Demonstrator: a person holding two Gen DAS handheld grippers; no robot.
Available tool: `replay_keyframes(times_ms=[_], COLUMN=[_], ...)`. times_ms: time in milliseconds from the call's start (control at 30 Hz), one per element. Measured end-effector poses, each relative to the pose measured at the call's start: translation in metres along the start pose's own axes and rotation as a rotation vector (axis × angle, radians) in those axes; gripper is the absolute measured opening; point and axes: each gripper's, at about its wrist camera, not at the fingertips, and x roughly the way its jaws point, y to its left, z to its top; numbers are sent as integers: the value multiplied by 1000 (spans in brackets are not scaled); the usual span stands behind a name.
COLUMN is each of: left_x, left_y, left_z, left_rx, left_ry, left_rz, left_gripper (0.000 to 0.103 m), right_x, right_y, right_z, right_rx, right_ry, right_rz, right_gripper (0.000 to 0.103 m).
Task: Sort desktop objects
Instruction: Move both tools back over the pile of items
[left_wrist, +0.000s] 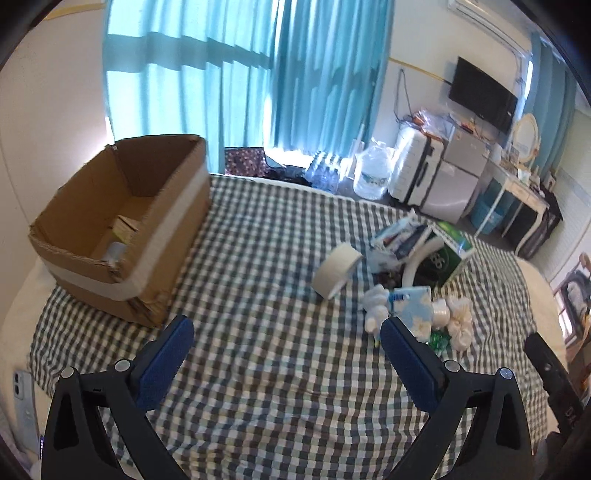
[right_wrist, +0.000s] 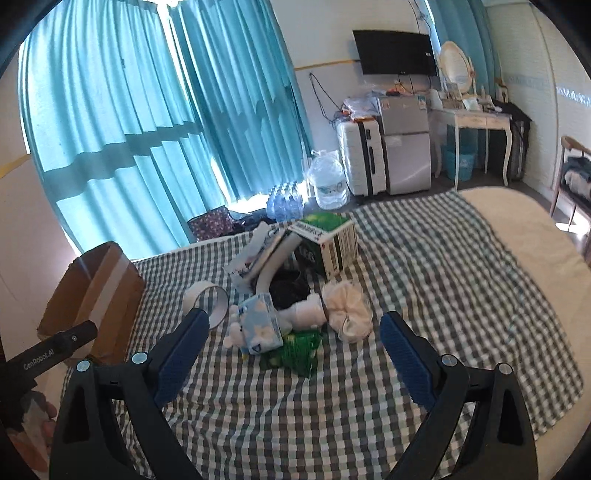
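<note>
A pile of small items lies on the checked cloth (left_wrist: 258, 236): a white tape roll (left_wrist: 337, 268) (right_wrist: 207, 300), a blue flowered tissue pack (left_wrist: 415, 306) (right_wrist: 260, 325), a cream bath pouf (right_wrist: 349, 310), a green packet (right_wrist: 299, 349), a white plush toy (left_wrist: 375, 302) and a green-and-white box (right_wrist: 328, 240) (left_wrist: 448, 254). An open cardboard box (left_wrist: 125, 225) (right_wrist: 96, 295) stands at the left. My left gripper (left_wrist: 286, 326) is open over bare cloth, between the cardboard box and the pile. My right gripper (right_wrist: 291, 321) is open, just short of the pile, nothing between its fingers.
The cardboard box holds a few small items (left_wrist: 122, 236). A phone (left_wrist: 26, 413) lies at the cloth's near left. Beyond the bed stand a water jug (right_wrist: 328, 182), a suitcase (right_wrist: 360, 162), a small fridge (right_wrist: 404, 147) and a white desk (right_wrist: 476, 122).
</note>
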Motion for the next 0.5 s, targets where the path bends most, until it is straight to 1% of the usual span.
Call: replay_keyframes(times_ms=[67,167,233,333,500], left_x=[10,26,38,55,80], left_y=[-12,-22,-26,-30,-34], left_z=[-4,-6,-6,-4,2], left_rx=[43,74,79,77,83], left_ry=[2,9,25,53,81], left_rz=[-7,2,9,31,65], left_gripper=[103,103,103,103,103], right_x=[16,33,40,49,73], right_y=[1,4,5,8,11], right_z=[-8,-11,-11,-10,-6], right_rx=[-29,-87,-118,-131,-135], right_ry=[6,22,18,24,49], right_rz=[-31,-37,-16,41,78], right_gripper=[94,94,94,94,94])
